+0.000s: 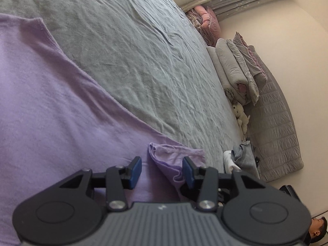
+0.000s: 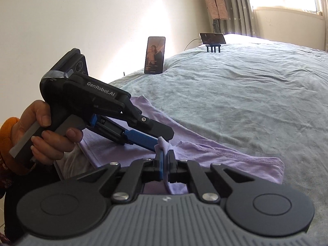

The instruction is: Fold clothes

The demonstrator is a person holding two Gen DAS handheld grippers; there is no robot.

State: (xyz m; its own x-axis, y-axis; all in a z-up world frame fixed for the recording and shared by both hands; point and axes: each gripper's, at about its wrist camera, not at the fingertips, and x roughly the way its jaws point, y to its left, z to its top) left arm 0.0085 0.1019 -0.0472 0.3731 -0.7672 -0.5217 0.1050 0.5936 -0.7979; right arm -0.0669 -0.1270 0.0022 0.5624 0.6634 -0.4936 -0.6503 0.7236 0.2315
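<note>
Lilac shirt (image 1: 51, 102) is lying spread across the grey bedsheet (image 1: 143, 51), mostly flat, so folding has barely started as far as I can see. Right gripper (image 2: 165, 157) has its jaws pressed together, pinching a little bunched-up corner of the fabric. Left gripper (image 1: 162, 170) has its jaws spread, with a crumpled fold of that corner sitting between the blue pads (image 1: 136, 171), not squeezed. Looks like both are working the same corner. Pretty much every actual fold is left to do: I don't see one clean crease yet.
</note>
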